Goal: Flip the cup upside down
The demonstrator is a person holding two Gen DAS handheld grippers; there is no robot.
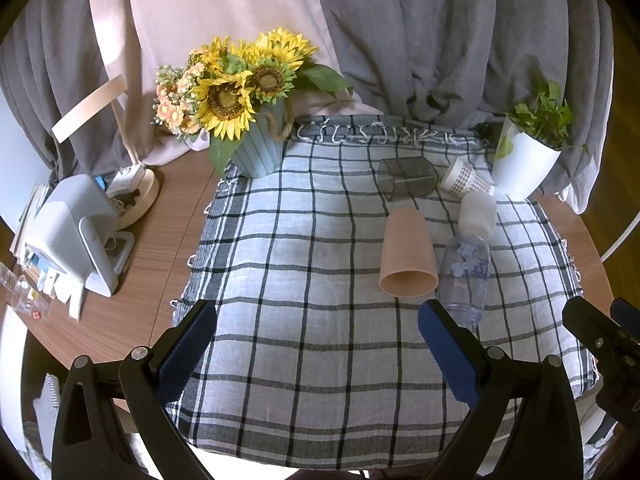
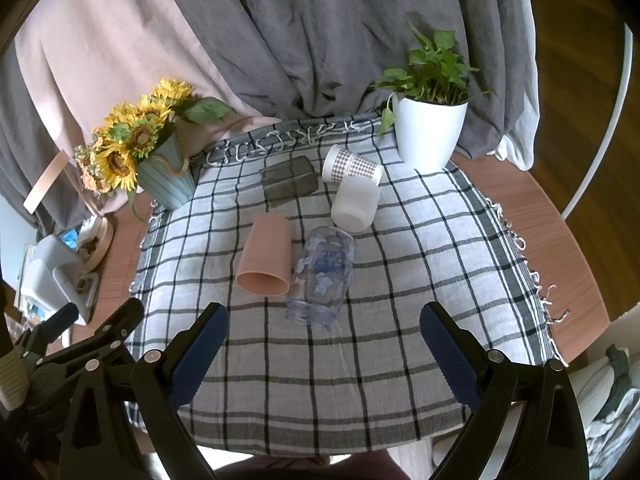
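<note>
As cups [image 2: 265, 259] lie sideways, grippers open, pot [image 2: 429, 136] w/ plant

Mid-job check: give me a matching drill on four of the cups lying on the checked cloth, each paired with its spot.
Things:
1. pink cup
2. clear printed glass
3. white cup
4. checked paper cup

Places:
A. nearest the white plant pot
B. right beside the pink cup, toward the right gripper
C. between the paper cup and the printed glass
D. lying on its side, farthest left of the four, open mouth toward the cameras

Pairs: 1-D, 2-B, 3-C, 4-A
</note>
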